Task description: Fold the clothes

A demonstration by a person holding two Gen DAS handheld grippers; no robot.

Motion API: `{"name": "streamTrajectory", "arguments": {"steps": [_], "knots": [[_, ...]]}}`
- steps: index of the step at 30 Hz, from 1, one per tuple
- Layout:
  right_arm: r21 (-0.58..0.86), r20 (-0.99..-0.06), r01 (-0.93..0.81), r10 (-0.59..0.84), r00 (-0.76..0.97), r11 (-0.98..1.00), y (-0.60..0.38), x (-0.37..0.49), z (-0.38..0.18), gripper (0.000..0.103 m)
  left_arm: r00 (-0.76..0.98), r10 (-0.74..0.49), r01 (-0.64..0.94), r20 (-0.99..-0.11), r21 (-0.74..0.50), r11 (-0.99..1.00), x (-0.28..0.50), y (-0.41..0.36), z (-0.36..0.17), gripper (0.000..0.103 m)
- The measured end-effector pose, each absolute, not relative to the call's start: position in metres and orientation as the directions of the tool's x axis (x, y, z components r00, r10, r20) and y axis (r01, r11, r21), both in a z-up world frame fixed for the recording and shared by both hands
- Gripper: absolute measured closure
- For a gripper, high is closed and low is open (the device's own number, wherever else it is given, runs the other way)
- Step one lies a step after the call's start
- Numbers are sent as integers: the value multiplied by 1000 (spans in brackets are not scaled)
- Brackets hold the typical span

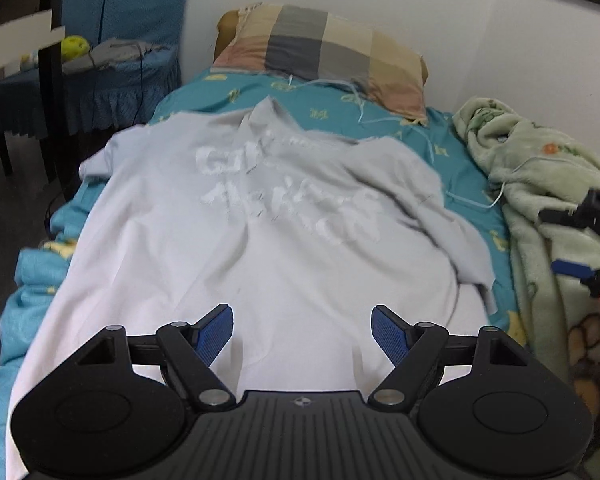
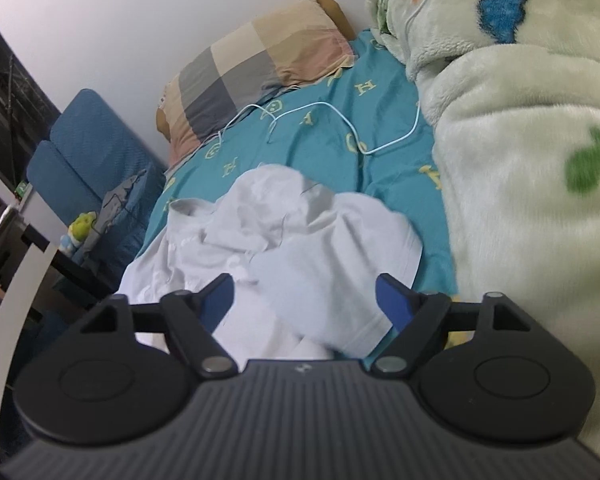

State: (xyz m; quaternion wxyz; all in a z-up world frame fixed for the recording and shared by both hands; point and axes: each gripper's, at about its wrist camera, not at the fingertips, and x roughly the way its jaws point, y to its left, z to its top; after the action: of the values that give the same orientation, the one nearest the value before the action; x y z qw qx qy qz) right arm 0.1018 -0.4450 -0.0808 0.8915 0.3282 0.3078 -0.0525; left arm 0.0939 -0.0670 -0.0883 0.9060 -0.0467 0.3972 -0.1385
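A light grey T-shirt [image 1: 260,216] with white lettering lies spread on the teal bed sheet [image 1: 332,104], its right side rumpled and folded over. My left gripper [image 1: 302,330] hovers open over the shirt's near hem, nothing between its blue pads. In the right wrist view the same shirt [image 2: 284,240] shows as a crumpled heap with a sleeve turned over. My right gripper [image 2: 304,300] stands open above that sleeve edge, with no cloth pinched between its pads. The right gripper [image 1: 580,240] also appears at the right edge of the left wrist view, over the blanket.
A checked pillow [image 1: 324,48] lies at the head of the bed. A pale green fleece blanket [image 2: 520,180] is bunched along the bed's right side, with a thin white cable [image 2: 340,120] on the sheet. A blue-covered chair [image 1: 100,76] and dark furniture stand left of the bed.
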Motion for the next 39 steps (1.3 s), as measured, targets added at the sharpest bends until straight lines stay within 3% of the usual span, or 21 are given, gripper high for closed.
{"name": "streamTrajectory", "arguments": {"steps": [4,8,15,21,22,24,28,30,35,39], "knots": [[602,-610,352,128,782,717,-471,139,-99,18,634,-265,165,-726,-208,964,101,-47,-98,25],[539,-677,422,76,732,729,-478,163,-128,19,625,-298,161,-721,-255,953,110,-45,-99,25],[292,-781,484,-86,619,825,-440,189,-154,19,598,-303,176,-742,-247,953,114,-54,-109,24],[227,-750,492,-171,638,840,-433,201,-171,16,593,-283,168,-754,-229,959,114,-56,-115,24],[235,-740,482,-166,652,844,-434,202,-172,18,593,-280,164,-755,-227,960,114,-57,-116,24],[253,-725,458,-146,673,852,-436,205,-174,44,593,-272,156,-758,-223,962,115,-58,-119,24],[284,-735,435,-98,671,855,-440,212,-184,67,593,-252,146,-765,-206,968,116,-60,-124,24],[255,-737,447,-127,663,857,-441,214,-181,97,598,-242,144,-764,-195,970,116,-61,-126,24],[191,-665,440,-214,715,878,-446,219,-146,99,620,-216,129,-754,-173,976,118,-59,-127,24],[141,-543,450,-311,780,882,-458,223,-108,99,631,-206,107,-748,-178,978,121,-55,-126,24]]}}
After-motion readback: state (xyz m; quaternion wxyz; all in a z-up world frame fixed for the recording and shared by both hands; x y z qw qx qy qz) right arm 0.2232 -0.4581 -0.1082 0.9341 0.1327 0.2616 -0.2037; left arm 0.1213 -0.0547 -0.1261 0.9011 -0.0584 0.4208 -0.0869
